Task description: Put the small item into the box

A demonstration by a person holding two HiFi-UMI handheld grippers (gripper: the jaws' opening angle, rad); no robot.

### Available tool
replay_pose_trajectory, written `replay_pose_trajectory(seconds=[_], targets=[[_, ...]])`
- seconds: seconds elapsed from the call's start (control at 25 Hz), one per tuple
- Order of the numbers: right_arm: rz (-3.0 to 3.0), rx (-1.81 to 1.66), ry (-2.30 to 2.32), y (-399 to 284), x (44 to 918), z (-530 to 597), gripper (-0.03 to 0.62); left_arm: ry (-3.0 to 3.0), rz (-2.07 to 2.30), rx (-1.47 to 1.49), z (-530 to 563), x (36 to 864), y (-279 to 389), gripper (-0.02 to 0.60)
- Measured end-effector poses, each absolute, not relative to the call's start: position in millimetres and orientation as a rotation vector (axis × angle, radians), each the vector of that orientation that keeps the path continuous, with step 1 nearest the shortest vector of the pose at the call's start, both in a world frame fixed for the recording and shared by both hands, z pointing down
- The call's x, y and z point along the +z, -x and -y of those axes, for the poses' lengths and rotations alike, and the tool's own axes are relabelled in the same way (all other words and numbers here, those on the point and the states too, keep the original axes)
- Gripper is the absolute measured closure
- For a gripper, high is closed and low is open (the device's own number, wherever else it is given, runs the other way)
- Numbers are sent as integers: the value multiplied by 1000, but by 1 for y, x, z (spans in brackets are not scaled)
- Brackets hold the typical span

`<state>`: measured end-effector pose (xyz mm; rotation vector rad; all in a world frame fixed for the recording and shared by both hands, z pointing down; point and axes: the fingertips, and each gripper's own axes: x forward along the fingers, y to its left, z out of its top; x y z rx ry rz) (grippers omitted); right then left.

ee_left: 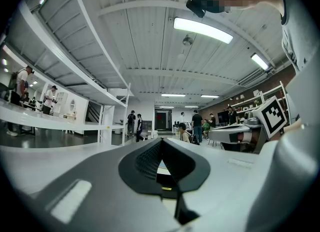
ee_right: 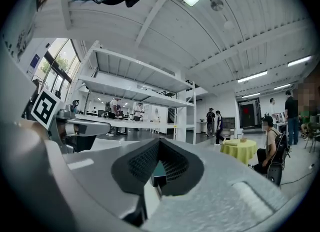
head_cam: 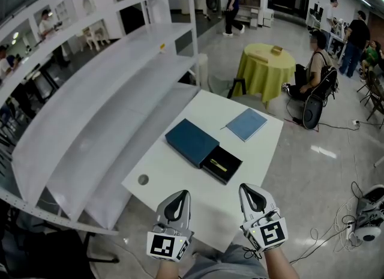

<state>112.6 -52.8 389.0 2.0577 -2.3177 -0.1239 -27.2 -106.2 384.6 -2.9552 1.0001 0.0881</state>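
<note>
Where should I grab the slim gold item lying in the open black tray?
Across its narrow middle, from straight above: the slim gold item lies flat along the black tray, whose walls would likely block a sideways approach.

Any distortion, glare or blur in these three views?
Head view: wide-angle bending of the shelves, light even, white table sharp. Left gripper view: strong fisheye, dark corners, ceiling lamp blown out, near jaws soft. Right gripper view: same fisheye, near jaws soft, yellow table sharper.
</note>
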Motion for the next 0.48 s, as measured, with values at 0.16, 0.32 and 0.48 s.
replay_pose_trajectory(seconds=[0.16, 0.32, 0.48], targets=[[2303, -112, -2083, -116, 390, 48, 592, 2955, -994, 95, 103, 385, 27, 566], [2316, -163, -2072, -112, 383, 46, 592, 2958, -981, 99, 100, 384, 26, 566], [2317, -182, -2069, -110, 380, 43, 592, 2956, -973, 106, 98, 382, 26, 566]])
